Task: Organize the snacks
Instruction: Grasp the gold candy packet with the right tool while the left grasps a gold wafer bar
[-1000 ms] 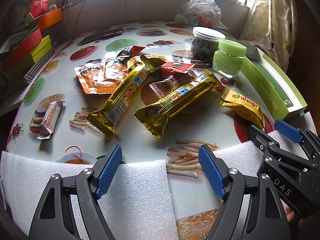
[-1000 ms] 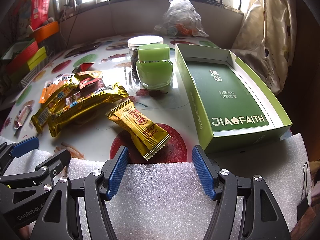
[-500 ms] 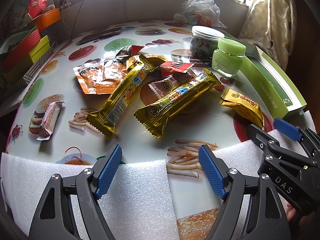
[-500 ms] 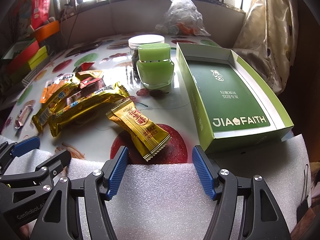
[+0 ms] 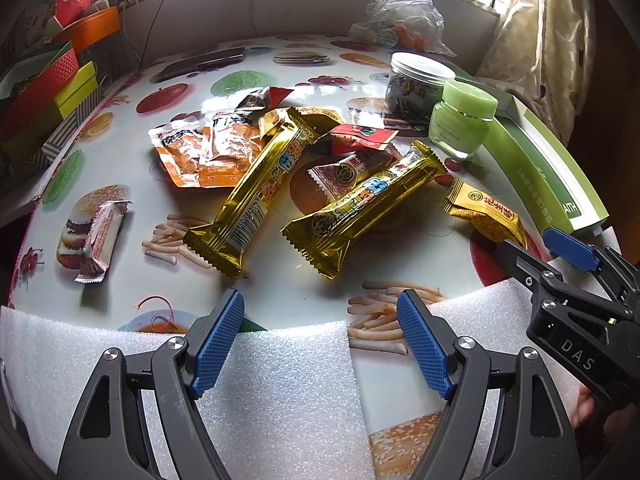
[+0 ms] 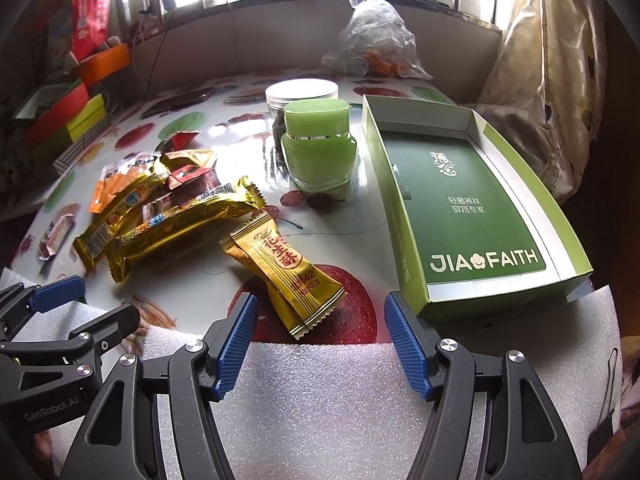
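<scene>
Shiny gold foil snack bars [image 5: 362, 210] lie crossed on the printed worktop [image 5: 280, 284]; both grippers' jaws stand wide, holding nothing.

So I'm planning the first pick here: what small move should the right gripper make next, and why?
Probably ease the right gripper forward and down over the yellow peanut candy packet. Its jaws are open and empty, the packet lies loose just ahead between them, and the open green box beside it holds no snacks.
</scene>
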Tool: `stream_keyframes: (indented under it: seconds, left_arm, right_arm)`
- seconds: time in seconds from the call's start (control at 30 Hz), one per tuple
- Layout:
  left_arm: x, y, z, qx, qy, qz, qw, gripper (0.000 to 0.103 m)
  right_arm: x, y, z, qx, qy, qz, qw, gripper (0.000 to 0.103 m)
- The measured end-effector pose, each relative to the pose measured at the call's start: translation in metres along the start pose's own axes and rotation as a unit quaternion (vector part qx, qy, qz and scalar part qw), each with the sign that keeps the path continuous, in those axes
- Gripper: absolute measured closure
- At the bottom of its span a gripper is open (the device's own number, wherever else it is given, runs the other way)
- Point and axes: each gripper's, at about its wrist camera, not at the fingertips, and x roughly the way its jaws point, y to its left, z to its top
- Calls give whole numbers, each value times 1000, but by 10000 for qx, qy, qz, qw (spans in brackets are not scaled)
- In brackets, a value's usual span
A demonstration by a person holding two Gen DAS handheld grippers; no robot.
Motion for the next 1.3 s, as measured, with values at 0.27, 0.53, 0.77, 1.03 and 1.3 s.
stream_keyframes:
  seconds: [0.27, 0.53, 0.77, 1.03, 1.3]
  left_arm:
    - [-7, -1, 26, 394, -328, -347, 9981, 24]
    - [5, -12, 47, 907, -283, -351, 9949, 24]
    - [19, -22, 58, 1246, -127, -452, 9911, 39]
    - [33, -31, 59, 1500, 42, -379, 9879, 46]
    - [36, -38, 60, 1667, 96, -386, 9852, 73]
  right_arm:
    - [12, 16, 18, -732, 61, 216, 9971, 37]
    - [24, 17, 23, -798, 301, 390, 9956, 41]
    - [23, 6, 26, -574, 288, 405, 9971, 64]
    - [20, -1, 27, -412, 233, 472, 9978, 75]
    - [19, -2, 27, -339, 225, 518, 9978, 76]
